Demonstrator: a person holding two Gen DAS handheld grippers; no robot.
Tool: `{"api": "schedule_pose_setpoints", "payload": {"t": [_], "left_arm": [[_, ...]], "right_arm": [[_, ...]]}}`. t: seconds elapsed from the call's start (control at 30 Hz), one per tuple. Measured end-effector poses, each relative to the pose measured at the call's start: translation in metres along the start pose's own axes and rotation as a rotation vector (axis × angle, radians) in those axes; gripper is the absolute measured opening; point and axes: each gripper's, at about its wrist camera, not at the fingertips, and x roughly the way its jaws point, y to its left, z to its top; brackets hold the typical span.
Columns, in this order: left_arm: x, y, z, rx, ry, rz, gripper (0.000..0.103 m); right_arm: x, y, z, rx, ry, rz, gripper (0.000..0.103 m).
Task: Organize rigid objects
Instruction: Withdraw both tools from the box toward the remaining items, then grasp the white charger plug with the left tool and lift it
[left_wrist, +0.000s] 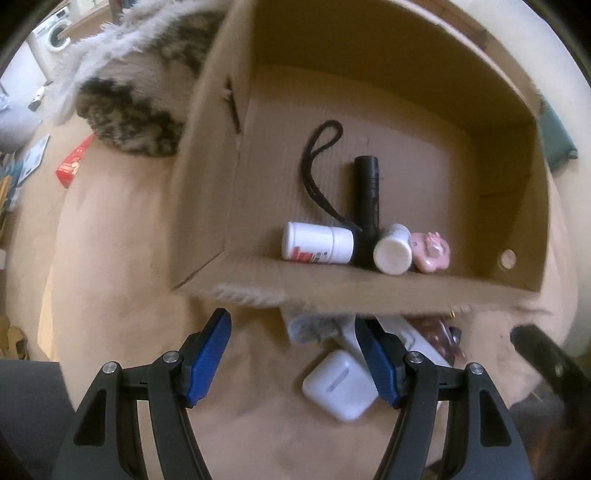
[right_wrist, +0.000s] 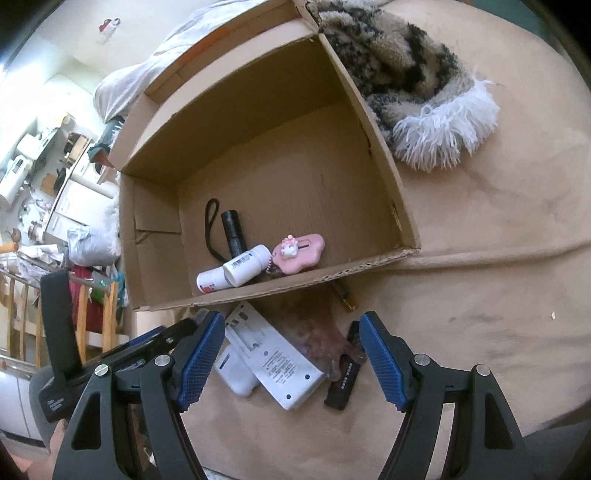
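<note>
Hovering, both grippers, left (left_wrist: 293, 334) and right (right_wrist: 291, 338), gape empty; white charger (right_wrist: 273, 363) lies diagonally, long axis toward the box (right_wrist: 369, 155).

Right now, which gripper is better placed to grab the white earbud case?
Left. The left gripper is open beside the white earbud case; the right gripper brackets the flat white device instead.

A shaggy leopard-print throw (right_wrist: 399, 70) with a white fringe (right_wrist: 443, 129) lies bunched on the tan bed cover (right_wrist: 480, 295) toward the far edge. Beyond the bed, a washing machine (left_wrist: 53, 33), a red packet (left_wrist: 72, 166) on the floor, cluttered shelves (right_wrist: 37, 177).
</note>
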Motion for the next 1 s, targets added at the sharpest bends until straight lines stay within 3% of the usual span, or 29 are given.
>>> {"api": "schedule_pose_setpoints", "payload": {"t": [0.13,0.23,0.3,0.57,0.67,0.8,1.0], "left_arm": [[0.024,-0.004,0.009,-0.030,0.049,-0.008,0.065],[0.036,0.002,0.012,-0.069,0.088,-0.051,0.049],[0.037,0.004,0.012,-0.076,0.094,-0.080,0.045],[0.021,0.002,0.010,0.012,0.074,-0.030,0.038],[0.008,0.005,0.003,0.038,0.076,0.007,0.038],[-0.019,0.019,-0.006,0.034,0.086,-0.024,0.038],[-0.065,0.040,-0.012,0.106,-0.004,0.038,0.038]], "right_arm": [[0.004,-0.003,0.001,0.011,0.013,-0.004,0.080],[0.008,-0.006,0.001,0.021,0.027,-0.008,0.080],[0.010,-0.008,0.001,0.030,0.036,-0.005,0.080],[0.026,-0.024,-0.001,0.107,0.110,-0.013,0.080],[0.033,-0.025,-0.002,0.124,0.147,0.027,0.080],[0.041,-0.008,-0.004,0.039,0.175,0.032,0.080],[0.055,0.026,-0.003,-0.129,0.222,0.027,0.080]]}}
